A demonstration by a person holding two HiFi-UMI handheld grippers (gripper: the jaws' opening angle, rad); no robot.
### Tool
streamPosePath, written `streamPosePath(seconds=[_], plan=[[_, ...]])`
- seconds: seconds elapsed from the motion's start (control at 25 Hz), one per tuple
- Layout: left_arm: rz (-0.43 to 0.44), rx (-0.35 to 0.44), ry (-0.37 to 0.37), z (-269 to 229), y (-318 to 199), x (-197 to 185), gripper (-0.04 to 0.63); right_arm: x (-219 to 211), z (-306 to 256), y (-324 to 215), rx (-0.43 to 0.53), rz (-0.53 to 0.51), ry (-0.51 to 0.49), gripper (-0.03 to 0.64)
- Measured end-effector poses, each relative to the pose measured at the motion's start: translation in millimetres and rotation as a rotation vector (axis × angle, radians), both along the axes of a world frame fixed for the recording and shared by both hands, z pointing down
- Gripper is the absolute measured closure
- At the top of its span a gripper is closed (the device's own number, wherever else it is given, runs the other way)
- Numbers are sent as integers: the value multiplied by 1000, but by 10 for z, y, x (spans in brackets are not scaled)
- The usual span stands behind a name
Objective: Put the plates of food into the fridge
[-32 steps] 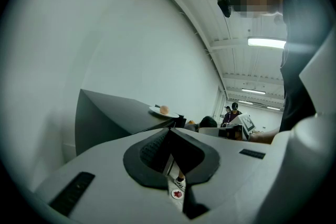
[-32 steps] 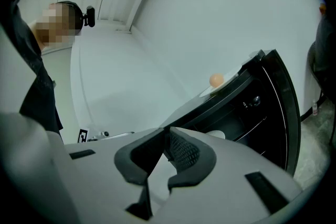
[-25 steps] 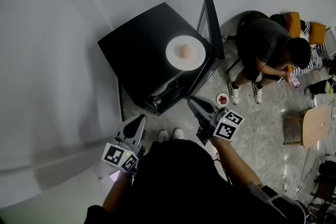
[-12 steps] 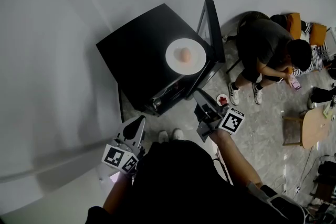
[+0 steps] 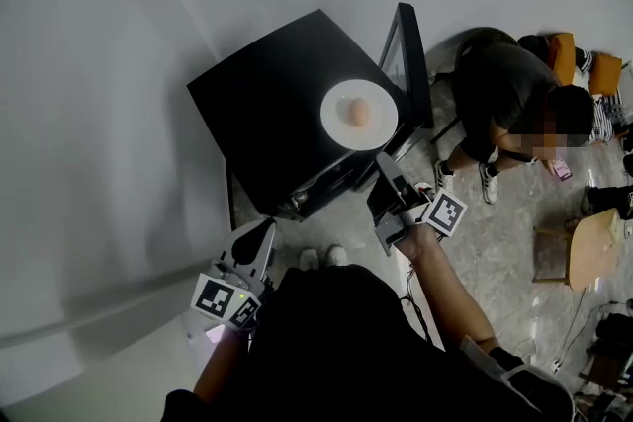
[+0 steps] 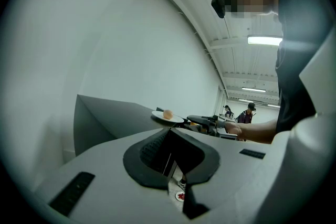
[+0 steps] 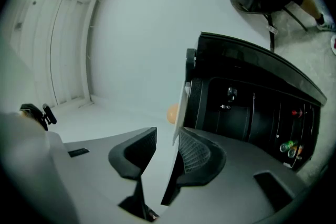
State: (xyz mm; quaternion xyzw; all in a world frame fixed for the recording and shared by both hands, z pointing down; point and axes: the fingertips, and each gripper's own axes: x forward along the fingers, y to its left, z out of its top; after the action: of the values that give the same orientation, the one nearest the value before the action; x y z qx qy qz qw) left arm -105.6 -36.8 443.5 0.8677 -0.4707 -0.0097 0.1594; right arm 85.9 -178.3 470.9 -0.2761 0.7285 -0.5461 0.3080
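Right gripper view shows the right tongs (image 7: 167, 140) released, their jaws having just been opening. The rim of the white plate (image 7: 180, 107) stands edge-on between the tips, close by one pad. Just beyond them a peach-coloured food ball (image 7: 172, 114) sits on that plate, atop the black fridge (image 7: 252, 113). The left tongs (image 6: 169, 135) are clenched on nothing, well back from the plate.

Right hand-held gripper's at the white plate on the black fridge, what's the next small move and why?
Probably close the right hand-held gripper on the rim of the round white plate. Its jaws have just been opening and stand apart with that rim between them, unclamped. The plate, with a peach-coloured ball of food, sits on the small black fridge, its door open.
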Motion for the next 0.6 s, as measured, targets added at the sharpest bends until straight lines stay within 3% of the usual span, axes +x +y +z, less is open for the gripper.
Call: streamPosePath(seconds=[0.6], plan=[[22,10,-23,53,39,19,571,-11,127,-396,-179,39,-87,491]])
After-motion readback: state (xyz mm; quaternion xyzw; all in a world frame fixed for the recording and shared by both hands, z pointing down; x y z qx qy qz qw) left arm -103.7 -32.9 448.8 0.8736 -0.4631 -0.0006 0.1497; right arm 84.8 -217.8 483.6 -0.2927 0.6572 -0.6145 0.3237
